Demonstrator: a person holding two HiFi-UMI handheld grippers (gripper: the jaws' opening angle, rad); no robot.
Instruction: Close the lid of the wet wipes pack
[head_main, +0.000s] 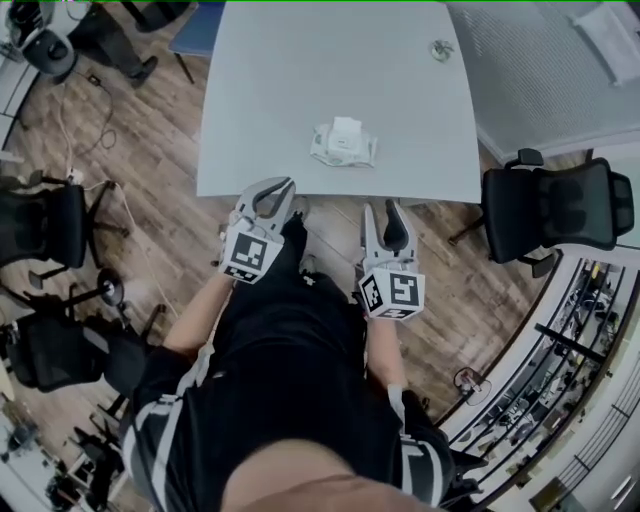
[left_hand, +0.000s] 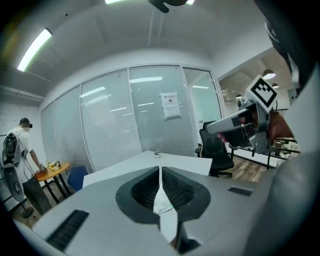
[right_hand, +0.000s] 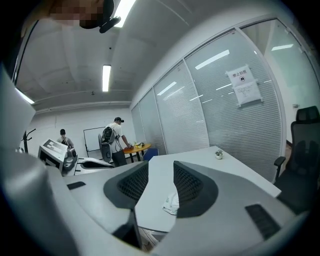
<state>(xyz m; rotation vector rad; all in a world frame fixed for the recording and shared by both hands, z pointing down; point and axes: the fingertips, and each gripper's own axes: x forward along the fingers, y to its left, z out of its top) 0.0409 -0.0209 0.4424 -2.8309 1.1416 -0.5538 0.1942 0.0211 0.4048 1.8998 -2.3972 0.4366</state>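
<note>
Wet wipes pack (head_main: 343, 142): lying on the worktop (head_main: 300, 60), towards its near edge, lid looking raised. Left gripper (head_main: 272, 192): you are holding it just short of that edge, jaws pressed together, empty. Right gripper (head_main: 381, 212): you are holding it alongside, jaws parted, empty.

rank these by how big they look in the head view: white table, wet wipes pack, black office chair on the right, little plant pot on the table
1. white table
2. black office chair
3. wet wipes pack
4. plant pot

No two look close enough to tie.
</note>
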